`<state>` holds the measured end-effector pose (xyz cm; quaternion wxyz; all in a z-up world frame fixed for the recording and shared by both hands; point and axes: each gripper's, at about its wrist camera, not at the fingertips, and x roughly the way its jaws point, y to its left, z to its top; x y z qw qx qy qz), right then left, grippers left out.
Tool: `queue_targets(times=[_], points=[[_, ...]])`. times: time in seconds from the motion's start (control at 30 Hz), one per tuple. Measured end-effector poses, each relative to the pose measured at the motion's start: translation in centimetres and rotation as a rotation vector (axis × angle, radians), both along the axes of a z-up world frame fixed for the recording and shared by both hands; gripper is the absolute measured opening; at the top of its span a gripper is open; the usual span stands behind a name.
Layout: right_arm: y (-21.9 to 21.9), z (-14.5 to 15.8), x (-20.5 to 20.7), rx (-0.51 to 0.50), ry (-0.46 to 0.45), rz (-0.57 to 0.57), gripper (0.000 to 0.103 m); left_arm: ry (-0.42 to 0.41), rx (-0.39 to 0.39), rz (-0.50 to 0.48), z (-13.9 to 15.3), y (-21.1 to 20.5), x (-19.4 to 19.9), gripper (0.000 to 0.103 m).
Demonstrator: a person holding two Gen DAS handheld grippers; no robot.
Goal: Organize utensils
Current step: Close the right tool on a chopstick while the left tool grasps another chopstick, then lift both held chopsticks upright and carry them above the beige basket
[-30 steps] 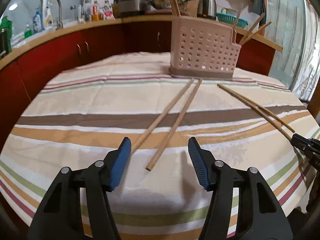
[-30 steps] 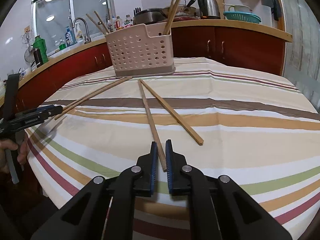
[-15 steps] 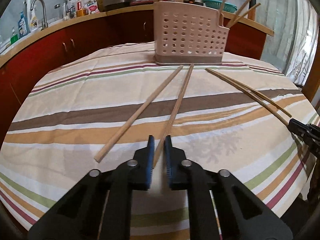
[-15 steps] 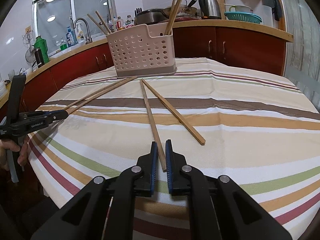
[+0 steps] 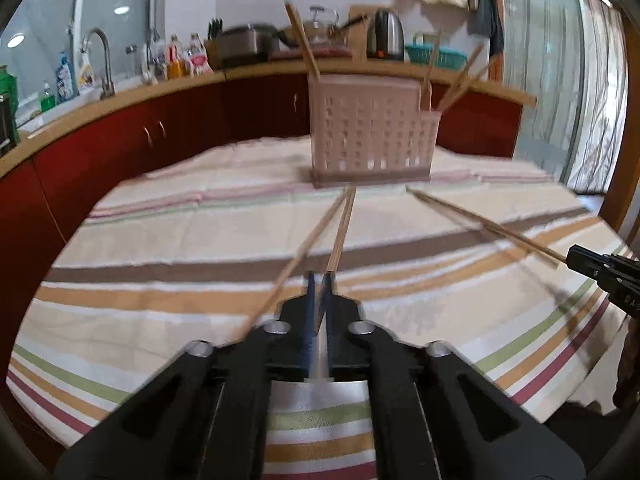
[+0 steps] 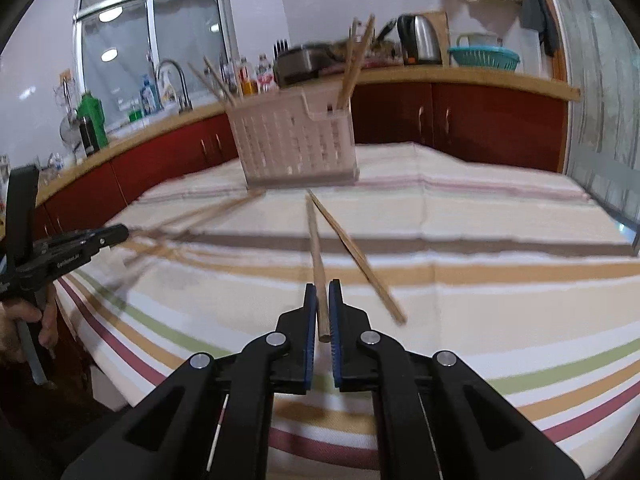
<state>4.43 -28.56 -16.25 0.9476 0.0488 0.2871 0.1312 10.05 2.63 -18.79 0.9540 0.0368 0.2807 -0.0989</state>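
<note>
A pale perforated utensil basket [image 5: 372, 140] [image 6: 296, 148] stands at the far side of the striped table with several chopsticks upright in it. My left gripper [image 5: 320, 280] is closing its jaws tight on the near end of a wooden chopstick [image 5: 342, 232] that points at the basket. A second chopstick [image 5: 296, 264] lies loose just left of it. My right gripper [image 6: 323, 284] is also closing tight on the end of its own chopstick [image 6: 316, 248], beside a loose one [image 6: 356, 256]. Each gripper shows in the other view: left gripper [image 6: 120, 232], right gripper [image 5: 572, 254].
The striped tablecloth [image 5: 160, 240] drops off at the rounded near edge. Red cabinets [image 5: 120, 148] and a counter with a sink tap [image 5: 98, 60], bottles and a kettle [image 6: 420, 40] ring the far side. A hand [image 6: 24, 320] holds the left gripper's handle.
My left gripper went from wide open to shut on the right-hand chopstick of its pair, then rose with it. The right gripper also lifted its chopstick's near end off the cloth.
</note>
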Motion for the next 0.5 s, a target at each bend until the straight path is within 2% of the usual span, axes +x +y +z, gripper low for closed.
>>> queue_targets(times=[0.17,0.27,0.37,0.47,0.5], points=[[-0.4,4.0,-0.6,0.023,-0.093,-0.005,0.006,-0.108,-0.025,-0.006,4.1,0.2,-1.8,0.001],[-0.4,5.6,-0.9,0.02,-0.126,-0.006,0.006,-0.137,-0.038,-0.019,5.5,0.3,-2.4,0.001],[-0.3,5.4,-0.7,0.011,-0.123,-0.004,0.006,-0.101,-0.027,-0.034,4.7,0.1,-1.9,0.001],[-0.1,3.9,-0.5,0.013,-0.082,-0.002,0.006,-0.035,-0.015,-0.047,2.6,-0.3,-1.3,0.001],[0.0,3.4,-0.5,0.01,-0.07,0.0,0.006,-0.023,-0.016,-0.052,2.0,-0.3,-1.3,0.004]])
